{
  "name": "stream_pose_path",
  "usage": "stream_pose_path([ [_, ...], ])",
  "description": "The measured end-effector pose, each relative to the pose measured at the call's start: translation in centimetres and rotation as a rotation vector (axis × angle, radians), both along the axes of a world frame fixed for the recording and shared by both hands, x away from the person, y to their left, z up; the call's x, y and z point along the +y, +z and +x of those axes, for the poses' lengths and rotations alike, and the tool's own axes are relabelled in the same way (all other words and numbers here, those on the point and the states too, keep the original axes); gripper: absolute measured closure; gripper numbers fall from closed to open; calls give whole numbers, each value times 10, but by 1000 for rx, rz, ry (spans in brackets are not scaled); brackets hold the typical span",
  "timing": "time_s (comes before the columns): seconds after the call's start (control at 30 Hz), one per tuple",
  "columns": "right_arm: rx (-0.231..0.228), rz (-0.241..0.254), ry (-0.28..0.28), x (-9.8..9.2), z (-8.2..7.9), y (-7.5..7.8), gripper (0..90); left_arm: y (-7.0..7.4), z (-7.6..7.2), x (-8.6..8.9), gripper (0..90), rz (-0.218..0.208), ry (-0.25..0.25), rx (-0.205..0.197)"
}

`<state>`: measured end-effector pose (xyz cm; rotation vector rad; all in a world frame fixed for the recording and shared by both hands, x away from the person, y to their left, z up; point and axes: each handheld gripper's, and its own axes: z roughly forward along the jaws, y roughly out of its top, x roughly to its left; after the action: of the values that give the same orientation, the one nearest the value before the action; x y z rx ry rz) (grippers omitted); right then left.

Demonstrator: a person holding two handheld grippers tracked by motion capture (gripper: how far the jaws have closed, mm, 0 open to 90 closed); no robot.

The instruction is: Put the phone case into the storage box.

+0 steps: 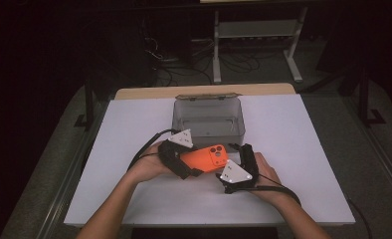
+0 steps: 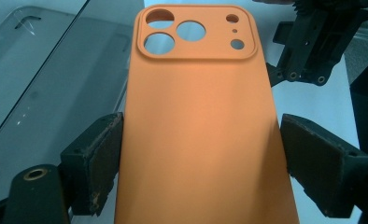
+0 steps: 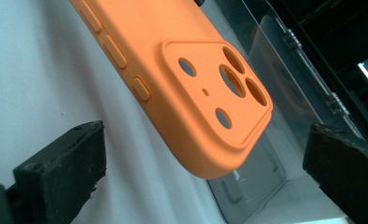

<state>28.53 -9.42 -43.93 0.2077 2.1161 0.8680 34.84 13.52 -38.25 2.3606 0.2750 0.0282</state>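
Note:
An orange phone case [image 1: 206, 158] with camera cut-outs hangs just above the white table, near its middle. My left gripper [image 1: 187, 166] is shut on it: in the left gripper view both black pads [image 2: 102, 154] press on the long sides of the phone case [image 2: 196, 107]. My right gripper [image 1: 241, 150] stands open at the case's camera end. In the right gripper view its jaws are wide apart and the camera corner of the phone case [image 3: 173, 70] lies between and beyond them, touching neither. The right gripper [image 2: 308, 51] also appears beyond the case in the left gripper view.
A clear plastic box [image 1: 209, 119] stands open just behind the case, its transparent wall [image 2: 42, 93] close on one side. White table surface [image 1: 293, 149] extends left and right. Beyond the far edge are table legs and cables [image 1: 224, 59] on a dark floor.

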Motion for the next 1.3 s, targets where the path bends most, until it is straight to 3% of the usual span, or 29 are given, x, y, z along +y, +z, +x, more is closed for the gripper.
stream_pose_path([
  [1.3, -276, -238, 26, 11, -15, -4, 0, -1, 0, 0, 161, 9, -11, -2],
])
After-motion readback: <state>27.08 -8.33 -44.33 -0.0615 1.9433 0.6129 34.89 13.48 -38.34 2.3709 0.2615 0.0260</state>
